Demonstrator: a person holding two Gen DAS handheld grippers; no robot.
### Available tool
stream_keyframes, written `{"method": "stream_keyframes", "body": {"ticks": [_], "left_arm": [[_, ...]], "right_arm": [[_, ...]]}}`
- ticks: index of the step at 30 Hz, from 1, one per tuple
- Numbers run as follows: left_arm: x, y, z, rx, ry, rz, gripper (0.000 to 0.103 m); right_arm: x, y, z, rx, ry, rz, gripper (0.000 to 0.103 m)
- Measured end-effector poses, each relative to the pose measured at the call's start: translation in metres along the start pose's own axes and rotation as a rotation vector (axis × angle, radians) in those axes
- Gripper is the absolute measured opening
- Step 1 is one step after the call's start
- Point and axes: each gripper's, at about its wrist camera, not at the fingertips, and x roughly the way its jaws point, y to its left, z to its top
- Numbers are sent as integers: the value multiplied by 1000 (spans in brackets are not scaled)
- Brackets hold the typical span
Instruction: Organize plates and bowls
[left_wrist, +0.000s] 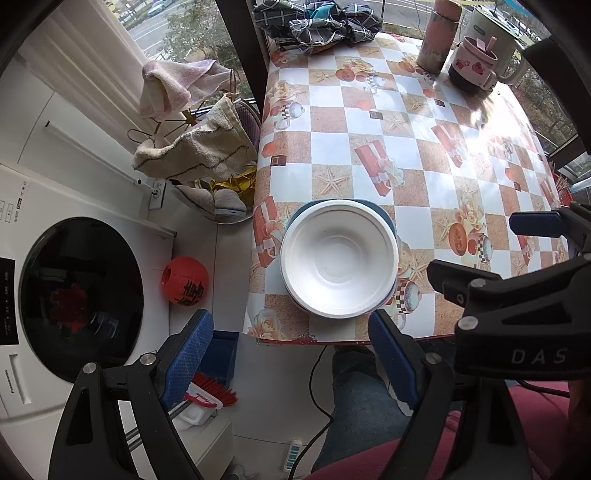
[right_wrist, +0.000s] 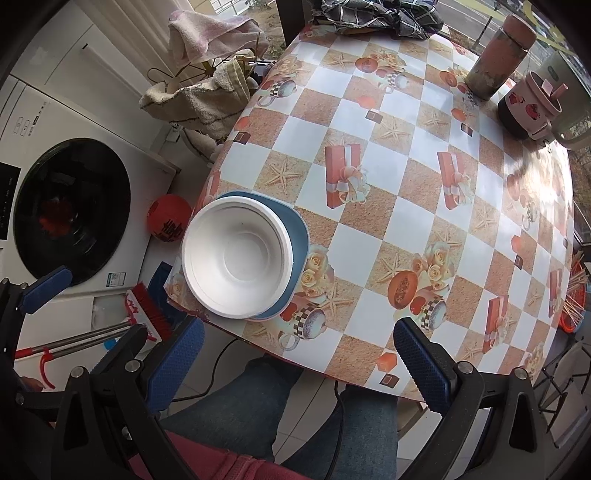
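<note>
Both hand-held grippers gape empty | white bowl (left_wrist: 339, 260) stack beyond fingertips

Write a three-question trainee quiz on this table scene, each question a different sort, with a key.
1. True or false: the white foam bowl sits on the blue plate.
2. The stack lies near which table edge? A. the far edge by the window B. the near edge by the person's knees
3. Fill in: both the left gripper and the right gripper are ____.

Key: 1 true; 2 B; 3 open
</note>
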Motion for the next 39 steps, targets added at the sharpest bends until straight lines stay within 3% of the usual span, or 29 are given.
{"method": "stream_keyframes", "body": {"ticks": [14,22,39], "left_arm": [[-2,-3,-1,9,-8,13,88],[-2,-1,-1,11,-8,10,88],[-2,0,-3,-4,-1,8,89]], "right_arm": [[2,-1,-1,11,2,7,103],[-4,7,-2,-24,-29,-57,103],[-5,7,0,-38,-32,-57,103]]}}
